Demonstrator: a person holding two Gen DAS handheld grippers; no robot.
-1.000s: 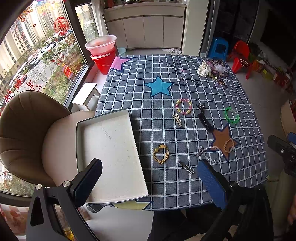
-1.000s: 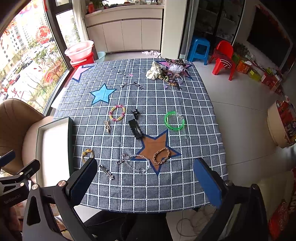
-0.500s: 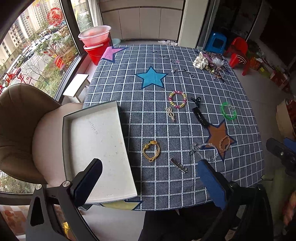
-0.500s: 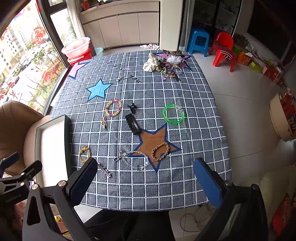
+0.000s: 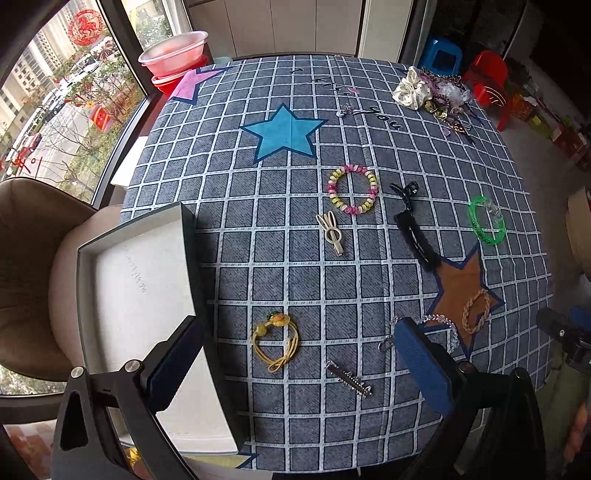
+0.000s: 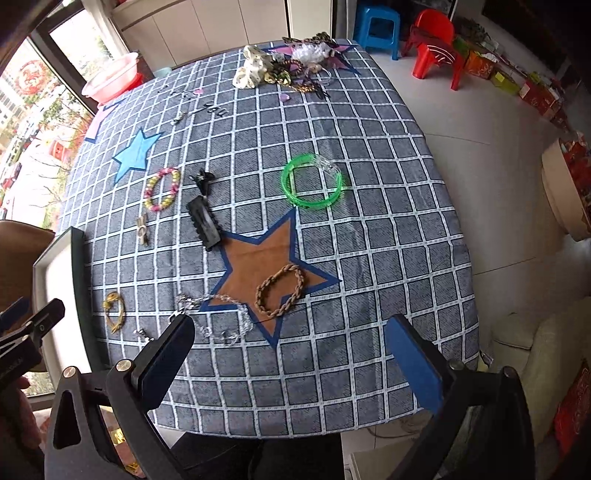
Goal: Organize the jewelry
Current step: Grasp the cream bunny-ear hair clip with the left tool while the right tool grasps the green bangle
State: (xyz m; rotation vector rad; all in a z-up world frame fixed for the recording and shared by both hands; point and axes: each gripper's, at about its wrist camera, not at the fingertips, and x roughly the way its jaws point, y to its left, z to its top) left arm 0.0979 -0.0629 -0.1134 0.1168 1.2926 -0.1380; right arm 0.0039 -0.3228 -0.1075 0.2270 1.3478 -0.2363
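Jewelry lies spread on a blue checked tablecloth [image 5: 295, 280]. A yellow cord bracelet [image 5: 275, 339] and a silver hair clip [image 5: 349, 379] lie just ahead of my open, empty left gripper [image 5: 295, 354]. A white tray [image 5: 147, 295] sits on the table's left edge. My right gripper [image 6: 288, 354] is open and empty, above a brown braided bracelet [image 6: 280, 290] and a clear bead chain [image 6: 218, 321]. A green bangle [image 6: 312, 181], a black hair clip [image 6: 204, 223], a pink-yellow bracelet [image 6: 161, 188] and a cream clip [image 5: 332, 232] lie farther off.
A pile of scrunchies and trinkets [image 6: 284, 66] sits at the far right corner. A brown chair [image 5: 29, 266] stands at the left beside the tray. Red basins [image 5: 173, 59] stand by the window. Blue and red stools [image 6: 406, 33] stand beyond the table.
Both grippers have moved forward and lower over the table, so the jewelry looks larger. Both stay open and empty. Nothing on the table has moved.
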